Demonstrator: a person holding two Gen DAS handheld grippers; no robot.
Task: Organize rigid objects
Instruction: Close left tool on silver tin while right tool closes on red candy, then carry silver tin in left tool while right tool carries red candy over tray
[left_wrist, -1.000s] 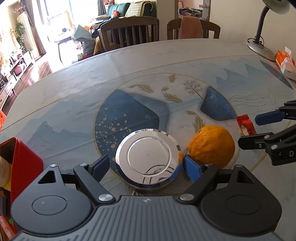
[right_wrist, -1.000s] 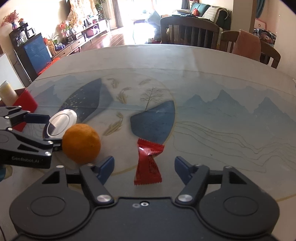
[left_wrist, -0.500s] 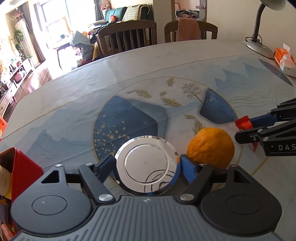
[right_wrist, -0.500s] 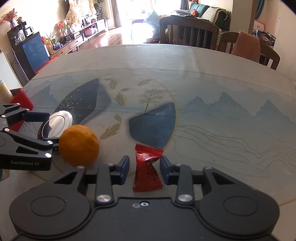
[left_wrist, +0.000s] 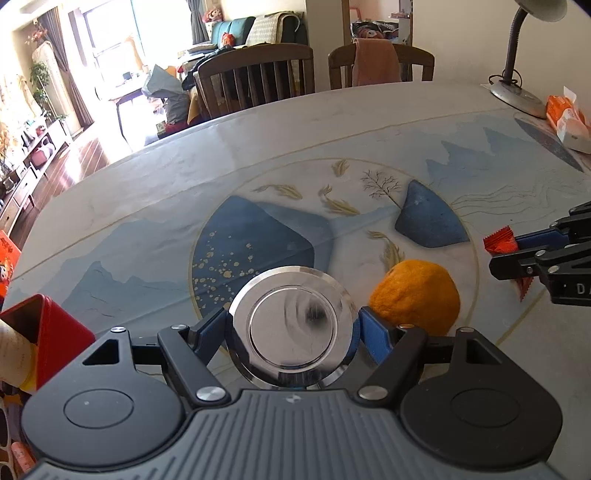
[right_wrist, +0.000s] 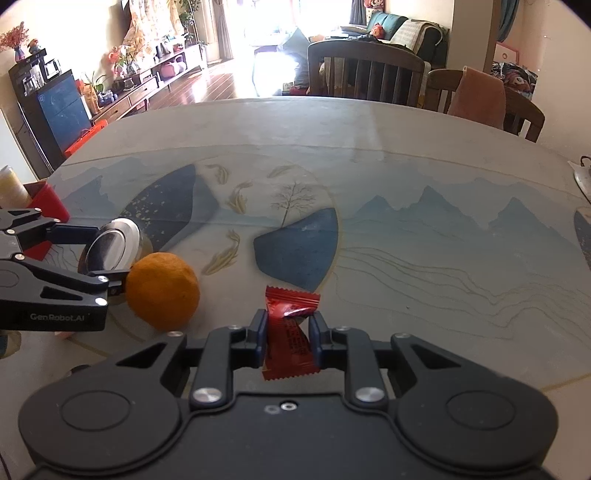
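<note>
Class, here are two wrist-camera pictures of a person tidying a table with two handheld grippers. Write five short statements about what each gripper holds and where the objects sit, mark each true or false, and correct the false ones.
1. The left gripper is closed on the shiny metal lid. True.
2. The right gripper is wide open above the table. False: its fingers pinch the red candy wrapper.
3. The orange lies between the two grippers. True.
4. The orange is held by the left gripper. False: it sits free on the table beside that gripper.
5. A red box stands on the orange's right. False: it is at the far left.
</note>
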